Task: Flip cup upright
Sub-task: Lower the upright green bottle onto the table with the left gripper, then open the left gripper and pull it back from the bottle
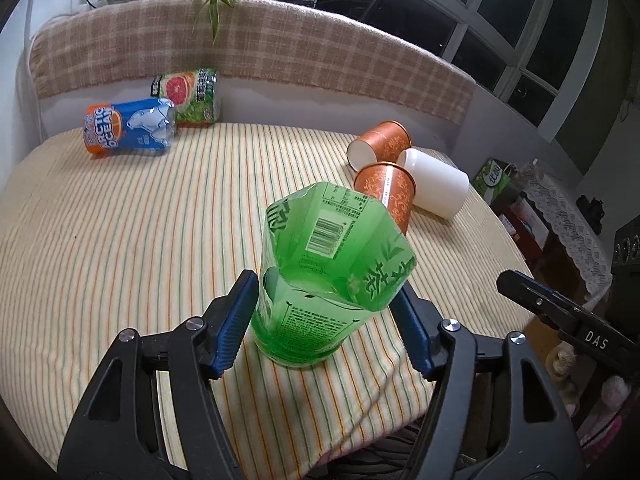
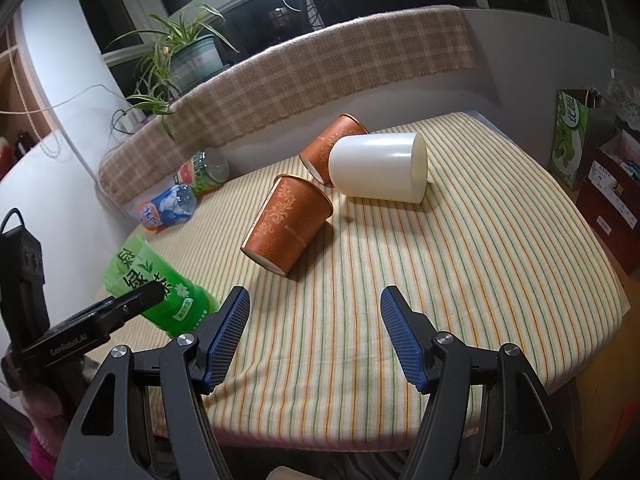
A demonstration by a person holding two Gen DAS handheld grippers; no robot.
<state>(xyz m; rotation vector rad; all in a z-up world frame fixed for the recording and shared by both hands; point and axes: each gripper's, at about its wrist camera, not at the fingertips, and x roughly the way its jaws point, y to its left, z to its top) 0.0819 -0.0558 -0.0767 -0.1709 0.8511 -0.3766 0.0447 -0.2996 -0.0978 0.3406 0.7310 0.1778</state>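
My left tool [image 1: 326, 316] straddles the upright green cup [image 1: 328, 276], jaws released. My right tool [image 2: 314, 334], also released, faces the near orange cup [image 2: 288, 226] lying ahead, rim far-right.

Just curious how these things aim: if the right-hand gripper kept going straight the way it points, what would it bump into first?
Probably the nearer orange paper cup lying on its side, past bare striped tablecloth. The right gripper is open and empty; depth is uncertain.

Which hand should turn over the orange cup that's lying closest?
Probably the right. The right gripper is open and empty, facing the near orange patterned paper cup lying on its side. The left gripper straddles the green cut-bottle cup.
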